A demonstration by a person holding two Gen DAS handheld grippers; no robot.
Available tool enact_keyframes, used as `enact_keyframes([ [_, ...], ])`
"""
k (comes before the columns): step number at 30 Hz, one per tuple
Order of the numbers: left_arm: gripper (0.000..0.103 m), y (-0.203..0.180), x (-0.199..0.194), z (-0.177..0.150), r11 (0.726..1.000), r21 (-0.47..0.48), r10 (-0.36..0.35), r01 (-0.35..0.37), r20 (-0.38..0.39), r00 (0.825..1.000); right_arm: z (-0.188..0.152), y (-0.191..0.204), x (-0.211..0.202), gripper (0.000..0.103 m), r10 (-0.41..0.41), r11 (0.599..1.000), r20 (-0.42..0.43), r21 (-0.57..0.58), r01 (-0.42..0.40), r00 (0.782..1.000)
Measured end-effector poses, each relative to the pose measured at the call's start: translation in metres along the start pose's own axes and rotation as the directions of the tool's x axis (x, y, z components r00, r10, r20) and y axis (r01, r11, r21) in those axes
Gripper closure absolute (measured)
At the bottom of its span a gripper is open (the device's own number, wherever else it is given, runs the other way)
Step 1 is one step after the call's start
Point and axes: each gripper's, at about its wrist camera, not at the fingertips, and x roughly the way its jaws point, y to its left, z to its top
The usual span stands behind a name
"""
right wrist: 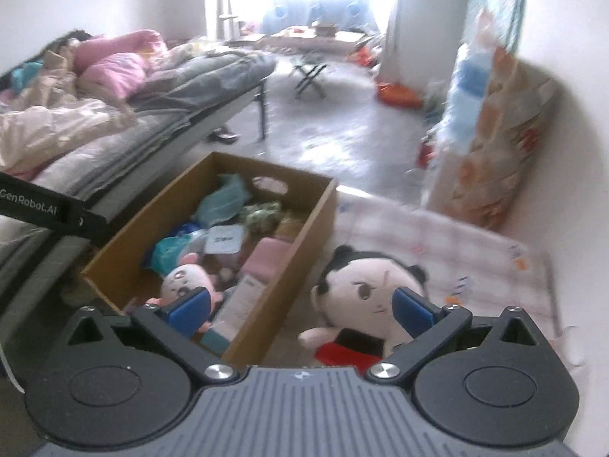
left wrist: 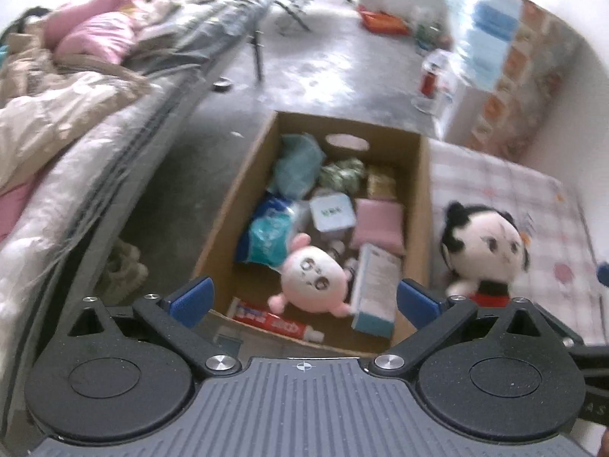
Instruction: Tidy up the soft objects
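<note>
A cardboard box [left wrist: 224, 205] on the floor holds a pink plush toy [left wrist: 312, 278], a pink cushion [left wrist: 378, 221], teal and green soft items and packets. A black-haired doll [left wrist: 483, 247] in red sits on a checked cloth just right of the box. My left gripper [left wrist: 302, 302] is open and empty above the box's near end. In the right wrist view the box [right wrist: 304, 236] is at centre left, with the pink plush [right wrist: 182, 282] inside and the doll [right wrist: 365, 297] beside it. My right gripper [right wrist: 300, 310] is open and empty, close in front of the doll.
A bed with pink and beige bedding [left wrist: 57, 114] runs along the left. A checked cloth [left wrist: 533, 205] covers the floor at right by a patterned bag [left wrist: 525, 76] against the wall. Shoes [left wrist: 121, 270] lie under the bed edge. The left gripper's body [right wrist: 38, 205] shows at left.
</note>
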Motion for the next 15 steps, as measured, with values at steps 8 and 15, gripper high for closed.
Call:
enact_keyframes([
  [8, 0.001, 0.017, -0.008, -0.008, 0.997, 0.072, -0.020, 0.019, 0.009, 1.000, 0.002, 0.023, -0.019, 0.000, -0.031, 0.991, 0.035, 0.135, 0.025, 0.999],
  [15, 0.000, 0.024, 0.002, -0.008, 0.992, 0.120, -0.025, 0.029, -0.035, 0.999, 0.007, 0.032, -0.026, 0.000, -0.033, 0.976, 0.102, 0.218, 0.010, 0.994],
])
